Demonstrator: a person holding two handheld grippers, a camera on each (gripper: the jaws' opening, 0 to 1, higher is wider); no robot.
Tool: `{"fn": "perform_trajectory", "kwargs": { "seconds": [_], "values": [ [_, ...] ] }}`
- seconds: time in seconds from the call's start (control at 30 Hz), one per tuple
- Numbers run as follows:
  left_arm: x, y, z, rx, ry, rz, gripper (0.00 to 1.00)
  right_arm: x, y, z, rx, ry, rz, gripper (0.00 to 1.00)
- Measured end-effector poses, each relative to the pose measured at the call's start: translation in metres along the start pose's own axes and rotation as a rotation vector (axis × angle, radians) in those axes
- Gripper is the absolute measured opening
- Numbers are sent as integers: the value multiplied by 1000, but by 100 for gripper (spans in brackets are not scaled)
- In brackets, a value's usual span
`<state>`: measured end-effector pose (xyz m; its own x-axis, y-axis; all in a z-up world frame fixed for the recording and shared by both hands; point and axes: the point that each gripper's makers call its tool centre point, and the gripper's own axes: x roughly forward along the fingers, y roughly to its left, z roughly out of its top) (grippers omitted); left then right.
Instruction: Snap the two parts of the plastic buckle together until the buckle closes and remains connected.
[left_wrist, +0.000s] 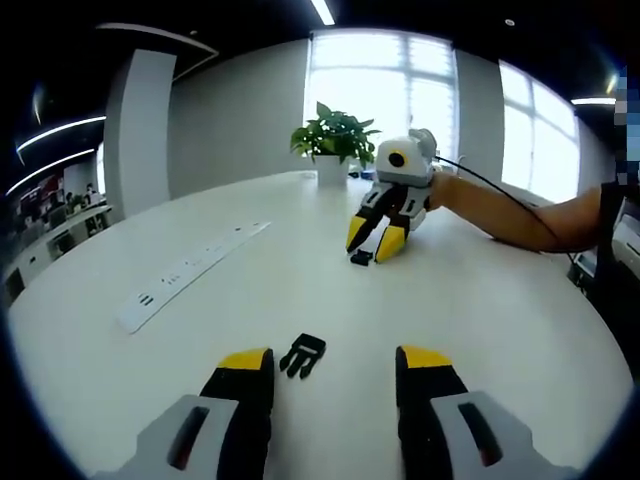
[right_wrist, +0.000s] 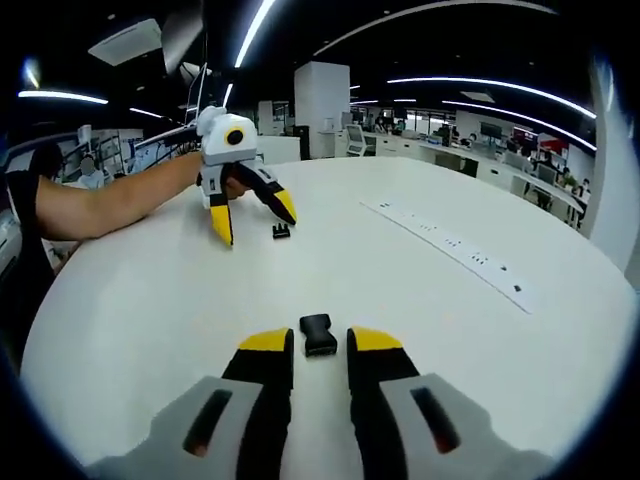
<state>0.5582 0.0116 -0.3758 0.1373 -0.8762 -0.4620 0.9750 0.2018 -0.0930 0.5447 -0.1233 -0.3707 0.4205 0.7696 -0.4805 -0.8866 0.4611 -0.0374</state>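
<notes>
- The left gripper is held low over the white table with its jaws spread wide and nothing between them.
- The pronged buckle part lies flat on the table just ahead of that gap, nearer the left jaw.
- The right gripper has its jaws only partly apart, and the socket buckle part is seen lying at their tips, in or just ahead of the gap; whether the pads touch it cannot be told.
- Relative to the pronged part, the socket part lies well apart across the table, under the right gripper's tips in the left gripper view.
- The pronged part's long axis runs diagonally in the left gripper view, prongs toward the near-left and the wider strap end toward the far-right, away from the camera.
- The socket part's long axis runs roughly along the right gripper's jaws; which end carries the opening cannot be told.
- Risk: a closure on the pronged part across its side prongs is judged likely to squeeze them inward or twist the piece, because it sits off-centre and skewed to the jaws.
- Risk: either small, light piece could be skidded on the smooth table by one jaw arriving first.
- Risk: if prongs and opening are not brought face to face on one axis, a jam or half-latch is likely.
- A white power strip lies well to the left of the pronged part, and a potted plant stands beyond.
</notes>
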Motion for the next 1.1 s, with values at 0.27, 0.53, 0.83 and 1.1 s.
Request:
{"fn": "perform_trajectory", "kwargs": {
  "seconds": [0.27,0.53,0.83,1.1],
  "values": [
    [-1,0,-1,-2,-1,4,49,1,-1,1,-1,-6,1,17],
    [-1,-2,-1,-2,-2,1,49,0,3,-1,8,-3,35,17],
    [-1,-2,-1,-3,-4,0,49,0,-3,-1,8,-10,-3,15],
    [-1,0,-2,-4,0,-2,49,0,-1,-1,4,-12,5,15]
  ]
}}
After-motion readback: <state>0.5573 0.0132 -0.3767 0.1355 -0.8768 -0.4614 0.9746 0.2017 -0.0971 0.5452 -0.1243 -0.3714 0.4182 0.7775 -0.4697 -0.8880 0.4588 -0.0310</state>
